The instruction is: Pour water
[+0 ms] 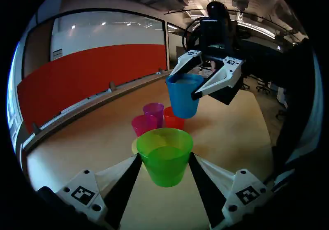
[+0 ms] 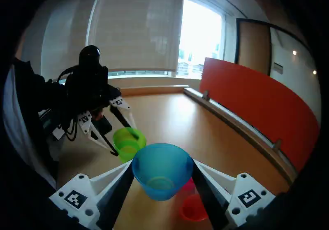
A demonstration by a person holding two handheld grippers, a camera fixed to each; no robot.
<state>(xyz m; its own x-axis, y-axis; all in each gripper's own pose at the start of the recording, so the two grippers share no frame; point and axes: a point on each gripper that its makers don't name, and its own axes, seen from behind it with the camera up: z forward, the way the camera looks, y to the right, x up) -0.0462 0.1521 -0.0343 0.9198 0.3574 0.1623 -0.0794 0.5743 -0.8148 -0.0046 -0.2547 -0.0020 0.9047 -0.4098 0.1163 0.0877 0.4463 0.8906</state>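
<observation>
We note the left gripper [image 1: 165, 159] clamping the green cup [image 1: 165, 170], liquid inside, above the table [image 1: 230, 135]. The right gripper [image 2: 162, 166] clamps the blue cup [image 2: 162, 178], raised over the red cup [image 1: 172, 119] mid-table. The left gripper view adds a purple cup [image 1: 153, 110] just beside the red one. The right gripper view adds a bright window [image 2: 201, 40].

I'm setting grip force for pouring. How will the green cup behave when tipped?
The green cup looks like thin translucent plastic, so it probably flexes under a hard squeeze from the left gripper. Water fills it partway, so it is likely to slosh when tipped. Its smooth wall widens upward, which should resist slipping down.
</observation>
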